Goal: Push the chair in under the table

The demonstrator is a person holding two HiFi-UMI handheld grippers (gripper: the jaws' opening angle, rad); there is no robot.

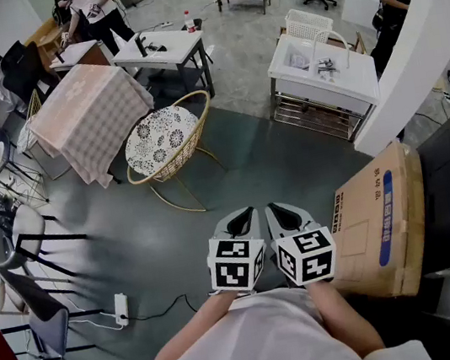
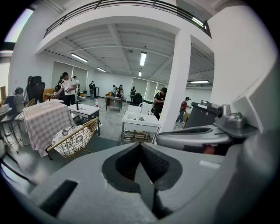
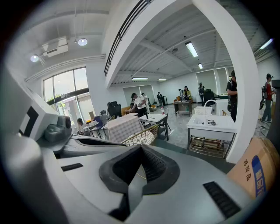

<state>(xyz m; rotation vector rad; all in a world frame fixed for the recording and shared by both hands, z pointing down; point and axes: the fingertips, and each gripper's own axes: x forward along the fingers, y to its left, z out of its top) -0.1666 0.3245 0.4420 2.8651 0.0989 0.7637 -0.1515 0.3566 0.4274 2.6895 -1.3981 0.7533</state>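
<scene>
A gold wire chair (image 1: pixel 166 144) with a round patterned cushion stands on the grey floor, just right of a table (image 1: pixel 87 112) covered by a checked cloth. The chair's seat is outside the table's edge. My left gripper (image 1: pixel 244 215) and right gripper (image 1: pixel 274 209) hang side by side low in the head view, well short of the chair. Both are shut and hold nothing. The left gripper view shows the chair (image 2: pixel 73 140) and table (image 2: pixel 43 123) far ahead on the left, past the shut left gripper (image 2: pixel 140 145). The right gripper (image 3: pixel 140 148) looks over the chair (image 3: pixel 142 135).
A large cardboard box (image 1: pixel 384 223) leans close on my right, beside a white pillar (image 1: pixel 418 48). A white sink unit (image 1: pixel 323 75) stands ahead on the right. A white desk (image 1: pixel 162 48) lies beyond the chair. Black chairs (image 1: pixel 23 247) and a power strip (image 1: pixel 120 308) are at left. People stand far back.
</scene>
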